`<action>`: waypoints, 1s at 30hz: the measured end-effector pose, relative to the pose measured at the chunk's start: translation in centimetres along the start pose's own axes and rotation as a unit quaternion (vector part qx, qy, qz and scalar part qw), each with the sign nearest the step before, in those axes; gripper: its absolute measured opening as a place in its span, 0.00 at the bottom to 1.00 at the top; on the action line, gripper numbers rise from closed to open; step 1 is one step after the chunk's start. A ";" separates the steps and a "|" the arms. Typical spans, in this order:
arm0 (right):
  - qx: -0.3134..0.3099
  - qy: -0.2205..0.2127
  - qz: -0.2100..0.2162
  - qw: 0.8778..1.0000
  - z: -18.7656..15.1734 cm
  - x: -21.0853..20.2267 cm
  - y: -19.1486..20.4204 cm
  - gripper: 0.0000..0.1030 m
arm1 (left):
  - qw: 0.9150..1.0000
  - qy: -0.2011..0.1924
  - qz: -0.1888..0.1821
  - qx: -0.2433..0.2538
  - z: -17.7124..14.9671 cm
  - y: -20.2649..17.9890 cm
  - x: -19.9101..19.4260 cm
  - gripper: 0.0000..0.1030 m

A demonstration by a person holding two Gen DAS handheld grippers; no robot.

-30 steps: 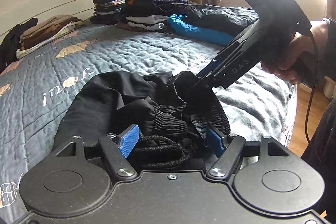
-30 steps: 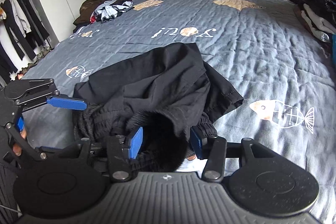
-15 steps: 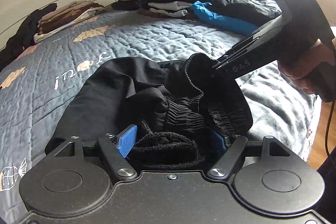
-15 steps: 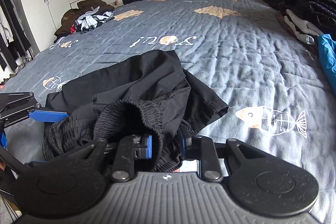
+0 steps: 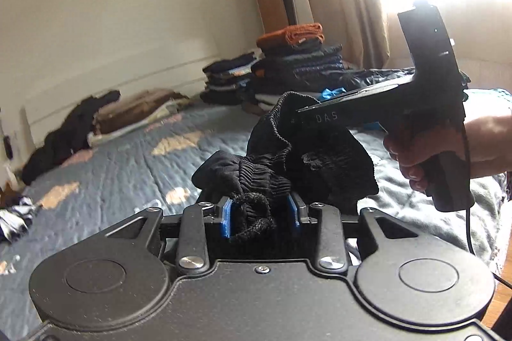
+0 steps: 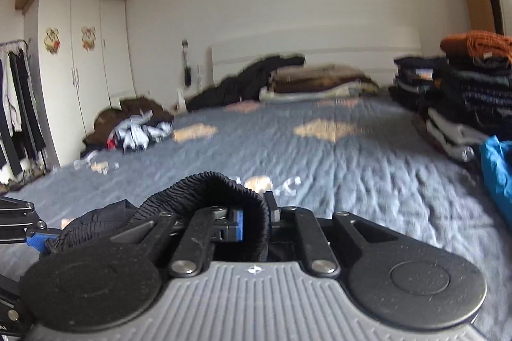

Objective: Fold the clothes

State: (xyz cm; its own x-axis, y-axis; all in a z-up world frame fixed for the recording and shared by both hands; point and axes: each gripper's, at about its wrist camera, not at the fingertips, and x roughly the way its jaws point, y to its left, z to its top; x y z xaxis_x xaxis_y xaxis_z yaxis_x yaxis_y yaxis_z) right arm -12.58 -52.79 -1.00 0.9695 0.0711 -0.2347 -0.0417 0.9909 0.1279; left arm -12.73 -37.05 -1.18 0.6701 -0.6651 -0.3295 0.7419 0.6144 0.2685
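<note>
My left gripper (image 5: pixel 260 213) clamped on black shorts (image 5: pixel 307 155) at drawstring waistband. My right gripper (image 6: pixel 254 221) pinching same waistband further along. Shorts up off bed (image 6: pixel 352 174), probably clear of it; right view blurred. Folded stacks (image 5: pixel 288 69) behind.

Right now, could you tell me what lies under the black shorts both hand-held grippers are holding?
Under the black shorts is the blue-grey quilt, seen only around them. The patch directly below is covered by fabric and the left hand-held gripper.
</note>
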 end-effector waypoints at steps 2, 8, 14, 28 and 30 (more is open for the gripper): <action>-0.003 -0.017 -0.002 1.000 0.3 0.3 -0.2 0.11 | 1.000 0.010 0.003 0.008 -0.1 -0.5 0.7 0.32; 0.005 0.139 -0.062 0.988 -3.7 5.3 -2.2 0.16 | 0.991 0.129 -0.017 -0.011 -3.6 -2.5 6.6 0.37; 0.045 0.224 -0.091 0.969 -5.2 5.9 -4.4 0.27 | 0.987 0.148 -0.034 -0.056 -4.0 -1.6 7.3 0.39; 0.029 0.077 -0.074 0.994 -0.4 4.2 -2.9 0.08 | 0.998 0.057 -0.002 -0.024 1.9 1.6 4.7 0.42; 0.023 0.050 -0.071 0.996 0.8 3.9 -2.5 0.08 | 0.996 0.076 -0.012 -0.040 1.5 1.8 4.9 0.48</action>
State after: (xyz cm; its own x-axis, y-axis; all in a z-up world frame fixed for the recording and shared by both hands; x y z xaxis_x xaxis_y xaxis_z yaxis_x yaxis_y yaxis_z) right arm -8.51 -55.12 -1.52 0.9358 -0.0566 -0.3480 0.1082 0.9855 0.1305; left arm -8.09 -39.84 -0.92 0.6360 -0.6121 -0.4700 0.7495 0.6350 0.1873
